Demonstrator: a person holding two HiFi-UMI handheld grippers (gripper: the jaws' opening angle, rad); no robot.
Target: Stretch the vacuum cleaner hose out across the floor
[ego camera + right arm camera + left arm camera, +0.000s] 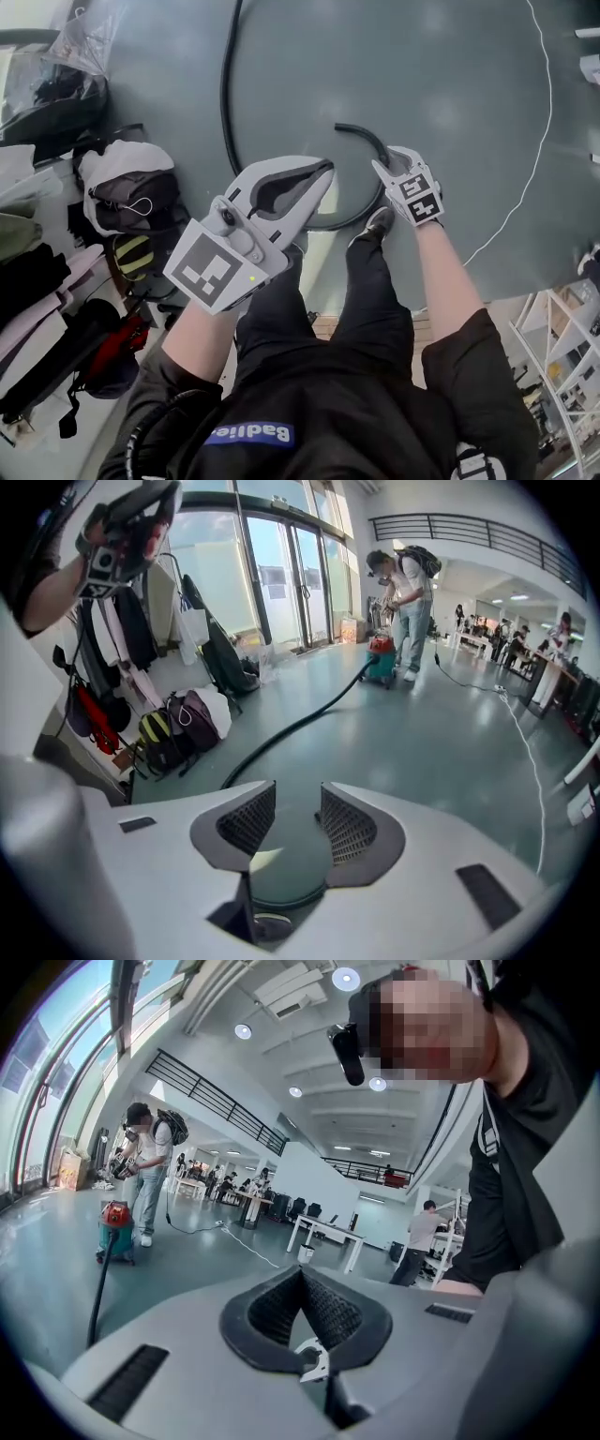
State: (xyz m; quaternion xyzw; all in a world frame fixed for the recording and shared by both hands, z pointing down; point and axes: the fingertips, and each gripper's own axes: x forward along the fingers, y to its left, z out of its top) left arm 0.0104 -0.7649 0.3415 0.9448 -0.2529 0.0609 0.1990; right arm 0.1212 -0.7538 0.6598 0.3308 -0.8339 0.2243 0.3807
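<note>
We see the hose (224, 98) lying on the floor, running off toward the vacuum cleaner (380, 661), but its free end curls in a hook at our feet. Our right gripper (392, 165) hovers just beside that end, jaws apart and empty. The left gripper (325, 169) has its jaws closed on nothing. Most of the stretching seemingly remains.

The person wears a black short-sleeved top (328, 394) with a blue patch (248, 433) at lower centre, dark trousers (370, 291) and dark shoes (378, 223). The left gripper (328, 167) and right gripper (387, 159) are grey, with black-and-white marker cubes (208, 270).

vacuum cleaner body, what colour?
Red top over a teal drum. The vacuum cleaner shows best in the left gripper view.
</note>
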